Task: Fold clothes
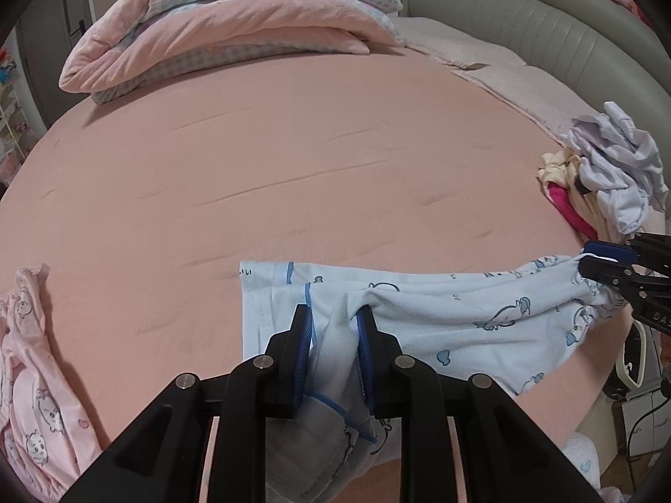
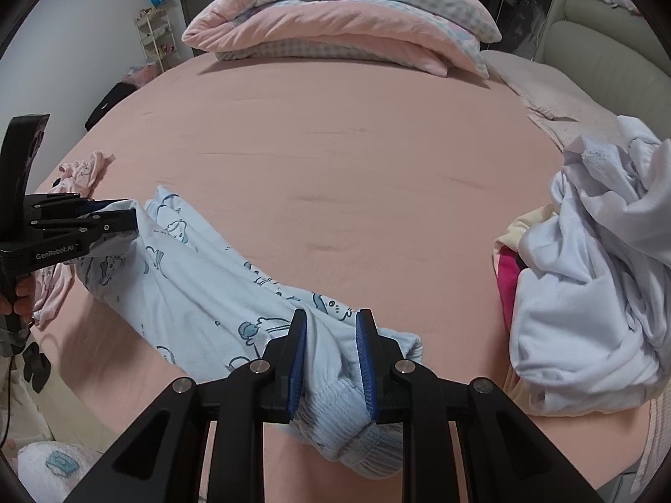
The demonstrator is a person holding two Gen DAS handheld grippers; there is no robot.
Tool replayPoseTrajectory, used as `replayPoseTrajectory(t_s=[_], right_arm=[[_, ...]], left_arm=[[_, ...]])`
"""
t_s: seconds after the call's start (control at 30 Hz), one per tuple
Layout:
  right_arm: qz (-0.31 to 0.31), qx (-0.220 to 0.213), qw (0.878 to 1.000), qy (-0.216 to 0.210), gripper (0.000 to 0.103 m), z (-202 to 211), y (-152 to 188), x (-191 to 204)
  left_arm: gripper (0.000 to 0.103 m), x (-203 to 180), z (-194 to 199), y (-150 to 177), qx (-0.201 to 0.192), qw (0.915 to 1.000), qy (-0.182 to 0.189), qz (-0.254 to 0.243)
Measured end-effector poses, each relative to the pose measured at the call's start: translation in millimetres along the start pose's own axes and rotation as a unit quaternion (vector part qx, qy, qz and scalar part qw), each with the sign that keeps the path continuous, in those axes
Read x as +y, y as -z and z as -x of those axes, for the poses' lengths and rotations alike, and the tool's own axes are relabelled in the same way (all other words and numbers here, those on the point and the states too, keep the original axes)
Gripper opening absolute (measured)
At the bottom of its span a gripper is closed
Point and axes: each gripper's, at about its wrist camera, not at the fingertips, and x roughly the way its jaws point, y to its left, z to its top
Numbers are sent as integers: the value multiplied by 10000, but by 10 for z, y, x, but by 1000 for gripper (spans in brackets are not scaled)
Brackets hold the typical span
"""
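Observation:
A light blue garment with a cartoon print [image 1: 461, 314] [image 2: 188, 276] lies stretched along the near edge of the pink bed [image 1: 293, 167] [image 2: 356, 167]. My left gripper [image 1: 334, 318] is shut on a bunched fold of it at one end, and the same gripper [image 2: 126, 216] shows at the left of the right wrist view, gripping cloth. My right gripper [image 2: 331, 322] is shut on the ribbed cuff end, and it appears at the right edge of the left wrist view [image 1: 591, 264]. The cloth sags between the two grips and partly rests on the bed.
A folded pink and checked quilt [image 1: 235, 21] [image 2: 344, 12] lies at the far side. A heap of white, cream and magenta clothes [image 1: 604, 176] [image 2: 587, 260] sits to the right. A pink printed garment [image 1: 29, 377] [image 2: 81, 172] lies to the left. A grey padded headboard [image 1: 524, 12] borders the bed.

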Motion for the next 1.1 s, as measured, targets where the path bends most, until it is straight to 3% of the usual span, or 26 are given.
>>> replayPoseTrajectory(t_s=[0.1, 0.17, 0.2, 0.27, 0.33, 0.43, 0.57, 0.7, 0.9, 1.1], right_arm=[[-101, -12, 9999, -106, 22, 26, -23, -29], [-179, -21, 9997, -137, 30, 65, -33, -45], [-194, -21, 9997, -136, 40, 85, -36, -47], [-132, -94, 9999, 20, 46, 144, -34, -42], [-79, -123, 9998, 131, 50, 197, -34, -43], [-106, -145, 9994, 288, 56, 261, -42, -72], [-149, -92, 9985, 509, 58, 315, -39, -133], [-222, -186, 9982, 519, 58, 419, 5, -178], [-253, -288, 9980, 498, 58, 552, 111, -152], [-143, -435, 9971, 609, 58, 602, 280, -48]], left_arm=[[19, 12, -67, -51, 115, 9999, -13, 74], [20, 39, -121, -84, 300, 9993, 31, 209], [22, 51, -145, -94, 400, 9988, 40, 266], [31, 70, -149, -121, 460, 9984, -45, 331], [46, 88, -116, -155, 377, 9984, -215, 357], [54, 146, -28, -191, 284, 9981, -246, 487], [57, 228, 91, -210, 234, 9970, -117, 726], [66, 326, 185, -90, 185, 9955, -69, 928], [67, 514, 282, 223, 210, 9841, 439, 1707], [67, 627, 340, 428, 243, 9785, 336, 2020]])
